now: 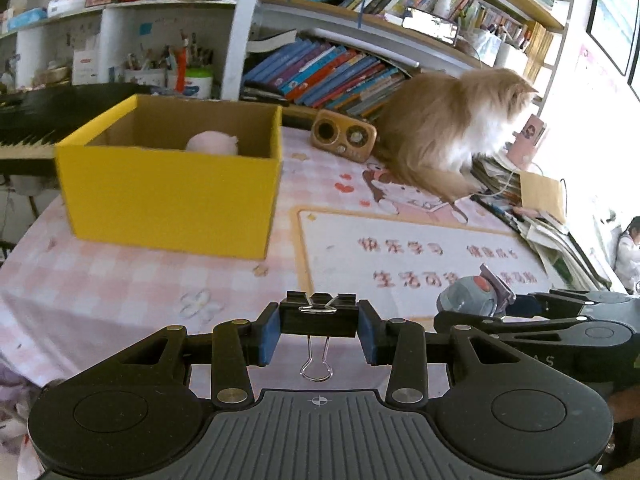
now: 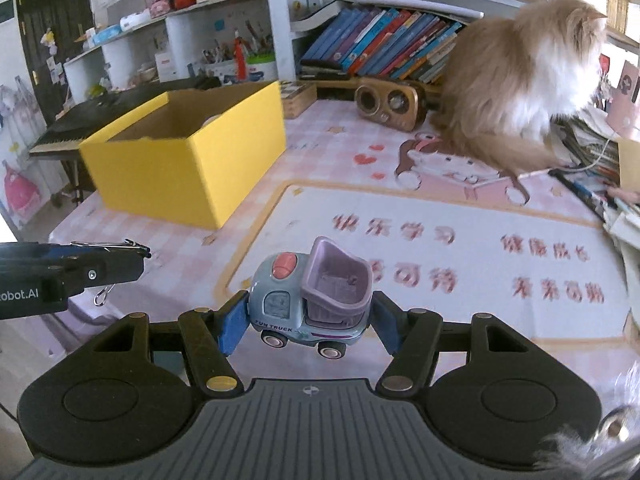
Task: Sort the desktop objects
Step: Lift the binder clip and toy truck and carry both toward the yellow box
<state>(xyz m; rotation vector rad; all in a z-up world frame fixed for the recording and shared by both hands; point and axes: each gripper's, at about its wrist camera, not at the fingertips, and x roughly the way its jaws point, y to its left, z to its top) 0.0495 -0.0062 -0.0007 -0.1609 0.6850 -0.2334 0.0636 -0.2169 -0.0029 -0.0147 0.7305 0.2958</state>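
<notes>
My left gripper (image 1: 319, 330) is shut on a black binder clip (image 1: 318, 320), its blue pads pressing both sides and a wire handle hanging below. In the right wrist view, my right gripper (image 2: 308, 320) is shut on a grey and purple toy truck (image 2: 310, 300) held above the mat. The same truck (image 1: 474, 294) shows at the right of the left wrist view, and the left gripper with its clip (image 2: 108, 260) shows at the left of the right wrist view. A yellow cardboard box (image 1: 172, 192) (image 2: 188, 164) stands open on the table's left, with a pink round thing (image 1: 212, 142) inside.
A long-haired ginger and white cat (image 1: 452, 128) (image 2: 516, 84) sits at the back right beside a small wooden radio (image 1: 344, 136) (image 2: 386, 104). Stacked books and papers (image 1: 532, 208) crowd the right edge. Shelves of books (image 1: 328, 72) rise behind; a keyboard (image 1: 28, 136) lies left.
</notes>
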